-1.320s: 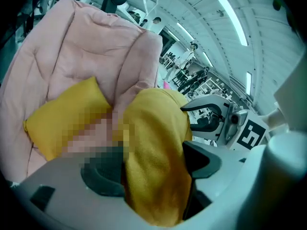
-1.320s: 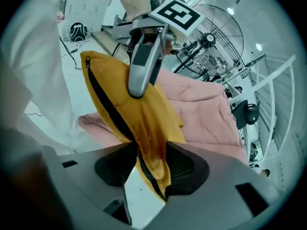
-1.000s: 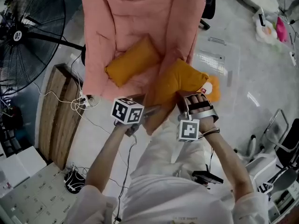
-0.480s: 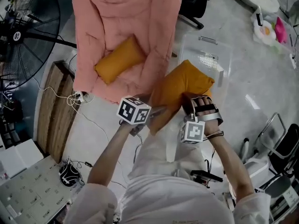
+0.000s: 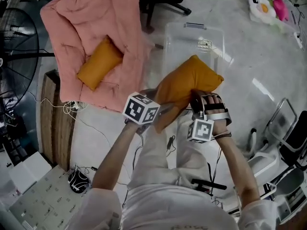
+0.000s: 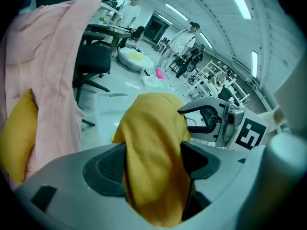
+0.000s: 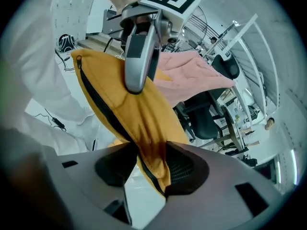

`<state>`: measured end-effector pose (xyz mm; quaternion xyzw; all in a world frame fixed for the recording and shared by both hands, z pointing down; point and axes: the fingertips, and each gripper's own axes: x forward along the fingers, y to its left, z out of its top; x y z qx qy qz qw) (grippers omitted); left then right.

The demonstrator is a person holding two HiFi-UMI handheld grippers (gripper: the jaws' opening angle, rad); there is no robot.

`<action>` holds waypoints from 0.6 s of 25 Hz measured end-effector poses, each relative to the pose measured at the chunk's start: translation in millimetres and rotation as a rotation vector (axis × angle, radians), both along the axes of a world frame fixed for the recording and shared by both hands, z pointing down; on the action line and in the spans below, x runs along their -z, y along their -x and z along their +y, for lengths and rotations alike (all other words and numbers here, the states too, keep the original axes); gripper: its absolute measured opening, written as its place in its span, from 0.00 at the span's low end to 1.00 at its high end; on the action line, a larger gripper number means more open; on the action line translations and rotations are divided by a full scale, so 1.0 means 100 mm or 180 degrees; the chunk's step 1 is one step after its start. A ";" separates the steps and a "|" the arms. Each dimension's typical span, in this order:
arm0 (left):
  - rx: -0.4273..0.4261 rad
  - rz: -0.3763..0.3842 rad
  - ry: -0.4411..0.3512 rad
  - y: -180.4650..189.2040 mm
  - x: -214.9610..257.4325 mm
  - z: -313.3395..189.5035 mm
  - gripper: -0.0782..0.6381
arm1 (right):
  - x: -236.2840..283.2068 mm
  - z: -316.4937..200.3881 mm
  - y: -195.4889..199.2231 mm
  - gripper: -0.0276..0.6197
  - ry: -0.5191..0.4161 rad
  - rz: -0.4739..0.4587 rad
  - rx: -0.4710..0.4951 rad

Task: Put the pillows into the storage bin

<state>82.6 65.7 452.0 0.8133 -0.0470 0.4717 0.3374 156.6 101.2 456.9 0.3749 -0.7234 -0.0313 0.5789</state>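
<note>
orange pillow [image 5: 186, 83] is hanging in the air between both grippers, showing over the near end of the clear storage bin [image 5: 192, 27] in the head view, not yet down inside it. the left gripper [image 6: 153, 163] is clamping a thick fold of the cover, its jaws standing fairly wide with all that fabric bunched between the pads. the right gripper [image 7: 146, 164] is pinching a thinner edge right by the zip [image 7: 103, 110], jaws narrower, cloth squeezed tight. so it's a two-handed carry, and both grips are looking firm.

the step in hand, as i'm reading it, is getting the pillow over the open bin and down into it. doing that well is meaning carrying it further out until the bulk is sitting over the middle of the opening, not over the near wall, since a soft pillow is likely to drape on the rim and slide back out. both hands should be lowering together, the far corner going in first, then letting go at about the same time. one gripper releasing early is risking a swing that catches the edge. the bin is looking like light plastic, so a bump is probably shoving it away.

a second orange pillow [image 5: 99, 63] is lying on the pink quilt [image 5: 86, 13] off to the left, well apart from the bin, waiting its turn.
</note>
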 end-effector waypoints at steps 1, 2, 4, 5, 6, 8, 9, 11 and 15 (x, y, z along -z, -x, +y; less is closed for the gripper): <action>-0.0016 -0.0021 0.0005 -0.07 -0.08 0.01 0.63 | -0.08 0.02 -0.06 0.36 0.0020 -0.0023 -0.0036; -0.0030 -0.0042 0.0006 -0.14 -0.16 0.01 0.63 | -0.17 0.02 -0.13 0.36 0.0040 -0.0039 -0.0072; -0.0055 -0.0084 -0.0012 -0.28 -0.32 0.00 0.63 | -0.36 0.02 -0.27 0.36 0.0075 -0.0055 -0.0134; -0.0070 -0.0106 -0.0029 -0.35 -0.41 0.00 0.63 | -0.45 0.02 -0.33 0.36 0.0096 -0.0066 -0.0156; -0.0084 -0.0128 -0.0045 -0.41 -0.49 0.01 0.63 | -0.55 0.03 -0.39 0.36 0.0118 -0.0077 -0.0174; -0.0103 -0.0166 -0.0058 -0.51 -0.68 0.04 0.63 | -0.76 0.08 -0.49 0.36 0.0166 -0.0108 -0.0215; -0.0108 -0.0188 -0.0054 -0.55 -0.77 0.07 0.63 | -0.87 0.11 -0.53 0.36 0.0193 -0.0128 -0.0235; -0.0122 -0.0242 -0.0040 -0.59 -0.99 0.10 0.63 | -1.10 0.16 -0.57 0.36 0.0251 -0.0166 -0.0268; -0.0197 -0.0354 -0.0033 -0.66 -1.50 0.11 0.63 | -1.66 0.20 -0.61 0.36 0.0366 -0.0188 -0.0288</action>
